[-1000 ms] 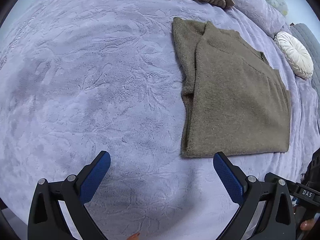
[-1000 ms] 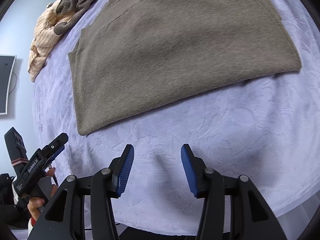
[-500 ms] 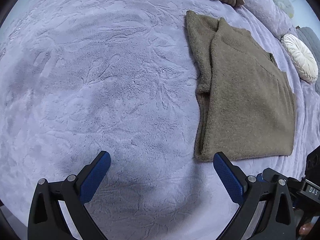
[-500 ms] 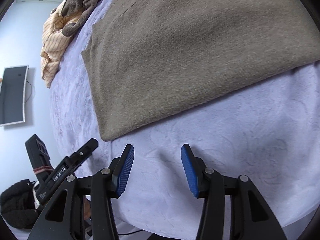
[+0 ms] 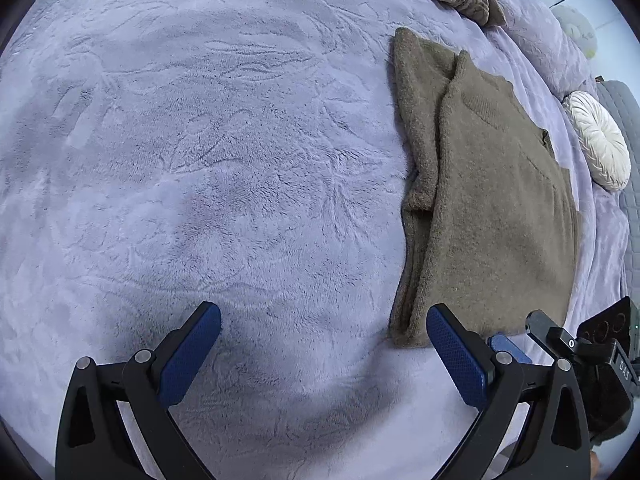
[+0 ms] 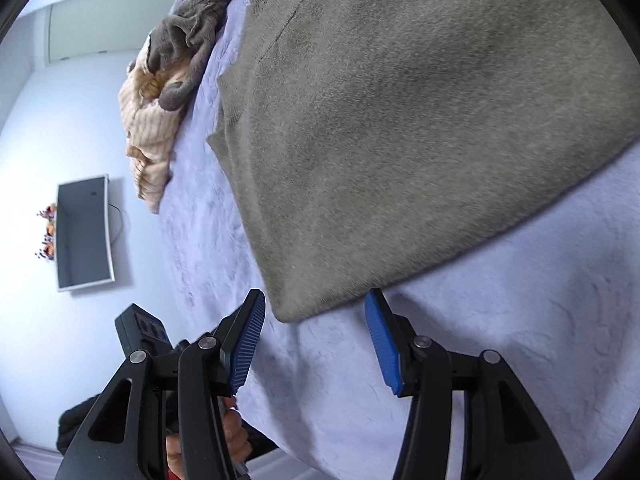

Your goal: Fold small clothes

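Note:
An olive-brown knit sweater (image 5: pixel 492 200) lies flat and partly folded on the lavender bed cover (image 5: pixel 200 160), with one sleeve folded along its left side. My left gripper (image 5: pixel 320 344) is open and empty, over the cover just left of the sweater's near left corner. My right gripper (image 6: pixel 316 328) is open and empty, its jaws on either side of the sweater's near corner (image 6: pixel 292 312), without touching it. The sweater fills the upper right of the right wrist view (image 6: pixel 420 120). The right gripper's tip also shows in the left wrist view (image 5: pixel 508 348).
A crumpled brown garment (image 6: pixel 196 28) and a cream striped garment (image 6: pixel 148 136) lie at the far end of the bed. A round white cushion (image 5: pixel 600 144) sits right of the sweater. A wall screen (image 6: pixel 84 232) hangs beyond the bed edge.
Both grippers have moved toward the sweater's near left corner. The right gripper has swung left and tilted, bringing the corner between its jaws. Both stayed open.

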